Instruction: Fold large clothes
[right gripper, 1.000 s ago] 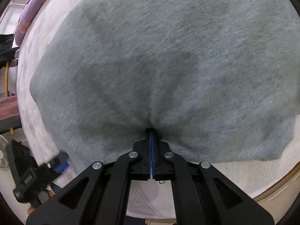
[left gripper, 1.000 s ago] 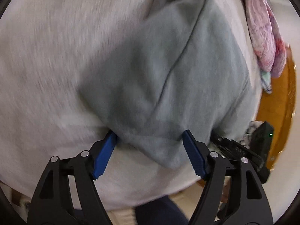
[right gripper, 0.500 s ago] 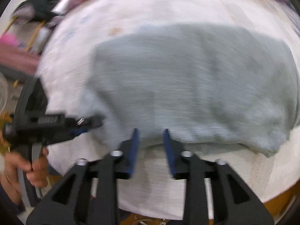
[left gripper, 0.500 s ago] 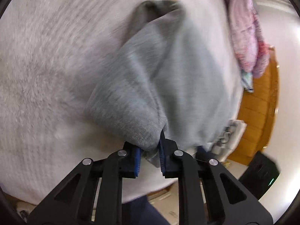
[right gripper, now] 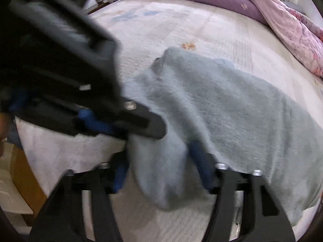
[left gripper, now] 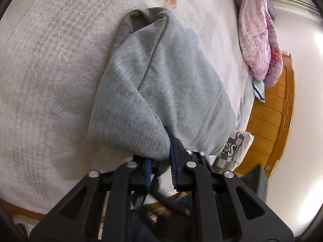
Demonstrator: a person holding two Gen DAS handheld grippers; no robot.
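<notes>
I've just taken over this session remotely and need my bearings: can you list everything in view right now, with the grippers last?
Grey garment: one, grey, lying on the bed, near corner lifted.
Bed cover: one, whitish, under the garment.
Quilt: one, purple and pink, bunched along the bed's far side.
Wooden bed frame: one, orange-brown, at the bed's edge.
Printed white cloth: one, white with a checked pattern, hanging by the frame.
Striped cloth: one, pale with dark stripes, below the quilt's end.
Left gripper: black with blue pads, closed on the garment's near corner.
Right gripper: black with blue pads, open, garment corner between its fingers.
</notes>
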